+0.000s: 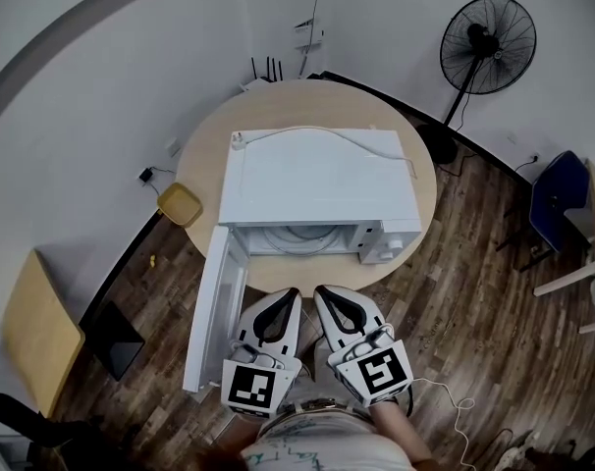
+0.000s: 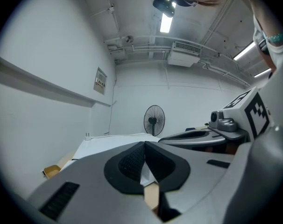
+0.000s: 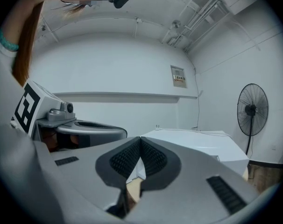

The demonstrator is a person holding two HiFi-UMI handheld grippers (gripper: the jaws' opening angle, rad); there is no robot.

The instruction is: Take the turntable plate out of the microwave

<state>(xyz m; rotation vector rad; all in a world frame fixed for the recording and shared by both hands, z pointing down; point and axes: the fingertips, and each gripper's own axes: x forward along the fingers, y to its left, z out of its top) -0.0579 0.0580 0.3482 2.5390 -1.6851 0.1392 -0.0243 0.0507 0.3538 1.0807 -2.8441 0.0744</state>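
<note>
A white microwave (image 1: pixel 317 180) stands on a round wooden table (image 1: pixel 427 180) with its door (image 1: pixel 214 307) swung open at the left. The pale turntable plate (image 1: pixel 299 238) lies inside the cavity, only its front part showing. My left gripper (image 1: pixel 292 294) and right gripper (image 1: pixel 321 292) hang side by side just before the table's near edge, both shut and empty, tips short of the opening. In the left gripper view the shut jaws (image 2: pixel 145 144) point over the microwave's top (image 2: pixel 109 146). The right gripper view shows its shut jaws (image 3: pixel 140 139) and the microwave (image 3: pixel 197 146) ahead.
A black standing fan (image 1: pixel 487 32) stands behind the table at the right. There is a yellow stool (image 1: pixel 180 204) at the table's left, a blue chair (image 1: pixel 558 199) at far right and a wooden board (image 1: pixel 37 327) at far left. A white cable (image 1: pixel 317 135) lies on the microwave.
</note>
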